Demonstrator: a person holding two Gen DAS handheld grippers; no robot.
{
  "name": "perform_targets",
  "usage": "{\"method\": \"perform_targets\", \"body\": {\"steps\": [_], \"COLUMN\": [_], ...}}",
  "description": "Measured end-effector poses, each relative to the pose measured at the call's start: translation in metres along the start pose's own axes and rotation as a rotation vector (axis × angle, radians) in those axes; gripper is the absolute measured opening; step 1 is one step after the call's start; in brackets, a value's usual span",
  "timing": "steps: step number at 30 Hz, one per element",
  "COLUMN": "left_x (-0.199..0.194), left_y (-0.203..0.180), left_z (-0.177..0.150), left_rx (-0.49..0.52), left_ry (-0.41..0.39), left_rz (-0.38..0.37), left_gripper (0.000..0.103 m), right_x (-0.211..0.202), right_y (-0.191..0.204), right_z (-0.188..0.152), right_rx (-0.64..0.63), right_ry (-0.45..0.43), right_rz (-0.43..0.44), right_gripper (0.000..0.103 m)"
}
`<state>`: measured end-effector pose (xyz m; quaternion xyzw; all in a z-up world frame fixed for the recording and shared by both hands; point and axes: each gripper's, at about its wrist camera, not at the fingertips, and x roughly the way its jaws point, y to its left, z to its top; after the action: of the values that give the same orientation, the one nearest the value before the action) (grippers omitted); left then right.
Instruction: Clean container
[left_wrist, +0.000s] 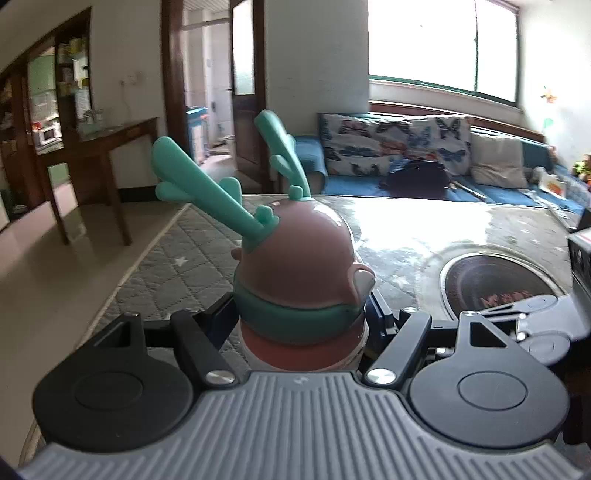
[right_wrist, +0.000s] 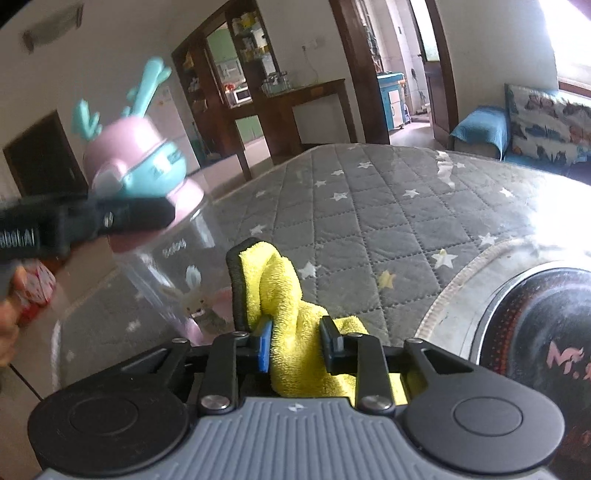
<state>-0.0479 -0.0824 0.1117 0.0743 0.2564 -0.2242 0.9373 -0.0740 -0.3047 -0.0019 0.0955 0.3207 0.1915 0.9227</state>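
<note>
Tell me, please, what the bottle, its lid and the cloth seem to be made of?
Bottle: clear, glossy plastic, probably; the floor shows through its printed wall.
Lid: smooth moulded plastic, pink with teal antlers, with a bright highlight on the dome.
Cloth: yellow fuzzy-piled fabric, likely microfibre, folding softly.
</note>
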Motion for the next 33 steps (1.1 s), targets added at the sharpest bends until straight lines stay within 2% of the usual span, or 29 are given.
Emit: {"method": "perform_targets", "body": {"steps": [7, 17, 23, 28, 33], "left_x": [0.001, 0.001, -0.001, -0.001, 0.001], "left_y": [-0.001, 0.005, 0.007, 0.009, 0.01], "left_z": [-0.003, -0.008, -0.011, -0.012, -0.011], "left_rx": [0.079, 0.094, 0.103, 0.107, 0.111], "left_ry": [-0.008, -0.021, -0.03, -0.034, -0.036], "left_rz": [-0.049, -0.076, -0.083, -0.086, -0.087], "left_gripper": [0.073, 0.073, 0.073, 0.073, 0.073], "right_x": [-0.02, -0.025, 0.005, 0.029, 0.047], "right_y": [-0.01, -0.023, -0.044, -0.063, -0.067], "right_z": [0.024, 0.063, 0.049, 0.034, 0.019], "right_rx": [0.163, 0.367, 0.498, 0.594, 0.632], "right_ry": [-0.086, -0.187, -0.151, -0.111, -0.068], "right_rz": [0.129, 0.385, 0.415, 0.406, 0.373], "right_gripper": [0.023, 0.023, 0.023, 0.023, 0.023]}}
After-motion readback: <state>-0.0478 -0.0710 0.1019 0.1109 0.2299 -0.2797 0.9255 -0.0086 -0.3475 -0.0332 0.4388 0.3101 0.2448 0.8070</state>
